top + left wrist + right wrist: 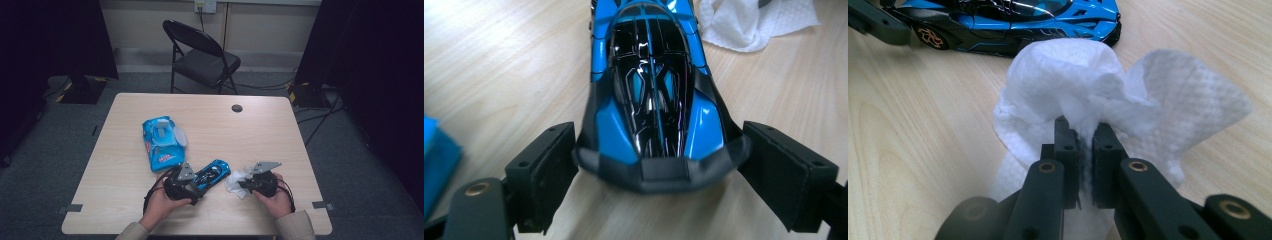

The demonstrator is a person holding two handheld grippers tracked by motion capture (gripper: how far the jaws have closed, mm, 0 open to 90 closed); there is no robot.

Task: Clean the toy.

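Toy car [212, 174] and white wipe [236, 182] being handled at a wooden table [125, 200].

The left gripper [659, 165] is standing released, its jaws spread wide on either side of the blue and black car's end, with small gaps showing between the pads and the bodywork as the car is sitting on the tabletop near the front edge. The right gripper [1082, 150] is clenching a bunched white wipe just beside the car's other end. A blue wipes pack [161, 142] with a white flip lid is lying farther back on the left; its label carries red and white print too small to read. The table is showing a pale wood grain and a dark round cable hole [237, 108]. Beyond it a black folding chair [200, 55] is standing on grey carpet, with cables trailing along the floor and dark curtains hanging at both sides.
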